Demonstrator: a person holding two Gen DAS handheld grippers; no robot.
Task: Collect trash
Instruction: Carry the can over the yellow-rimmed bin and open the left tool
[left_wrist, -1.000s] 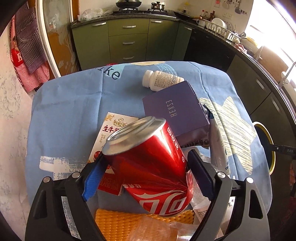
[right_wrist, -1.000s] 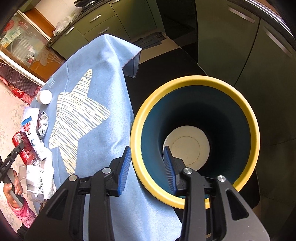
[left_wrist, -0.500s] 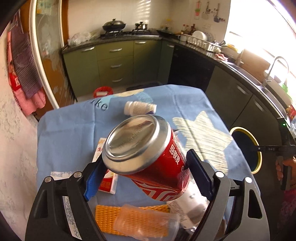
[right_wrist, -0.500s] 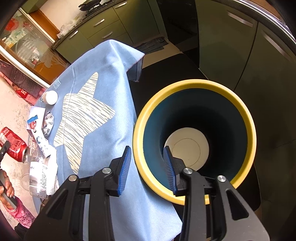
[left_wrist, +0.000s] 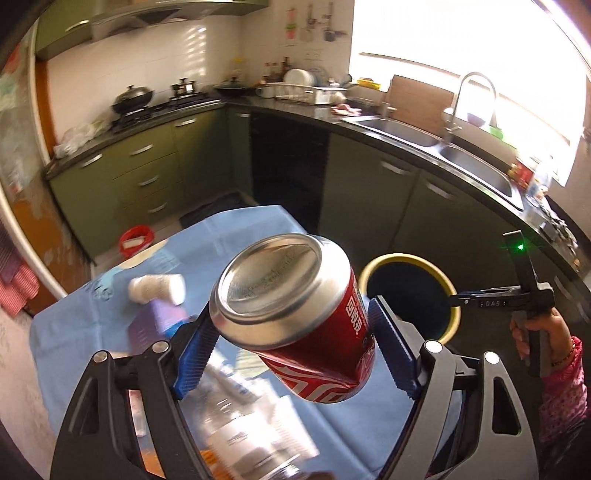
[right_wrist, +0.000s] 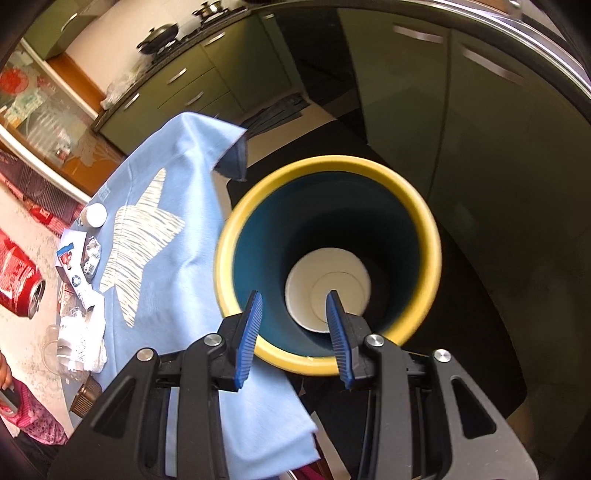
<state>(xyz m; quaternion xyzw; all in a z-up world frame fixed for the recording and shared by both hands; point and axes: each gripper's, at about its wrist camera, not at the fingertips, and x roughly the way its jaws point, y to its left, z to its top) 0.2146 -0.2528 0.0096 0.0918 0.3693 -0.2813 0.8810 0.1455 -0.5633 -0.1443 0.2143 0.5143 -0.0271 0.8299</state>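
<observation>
My left gripper (left_wrist: 295, 360) is shut on a dented red cola can (left_wrist: 295, 317), held high above the blue-clothed table (left_wrist: 92, 325), tilted with its silver end toward the camera. The can also shows at the left edge of the right wrist view (right_wrist: 18, 280). A yellow-rimmed bin with a dark teal inside (left_wrist: 410, 291) stands beside the table to the right of the can. My right gripper (right_wrist: 293, 332) is open and empty, hovering over the near rim of the bin (right_wrist: 428, 229), looking down into it. The right gripper also shows in the left wrist view (left_wrist: 458, 299).
On the table lie a white pill bottle (left_wrist: 157, 288), a purple box (left_wrist: 155, 325), a toothpaste tube (right_wrist: 74, 273) and crumpled wrappers (right_wrist: 81, 339). Green kitchen cabinets (left_wrist: 147, 173) and a sink counter (left_wrist: 443, 147) ring the room. A red tub (left_wrist: 136, 240) sits on the floor.
My left gripper has lifted the can well above the table and swung right toward the bin. My right gripper has opened wider and shifted over the bin's rim.
</observation>
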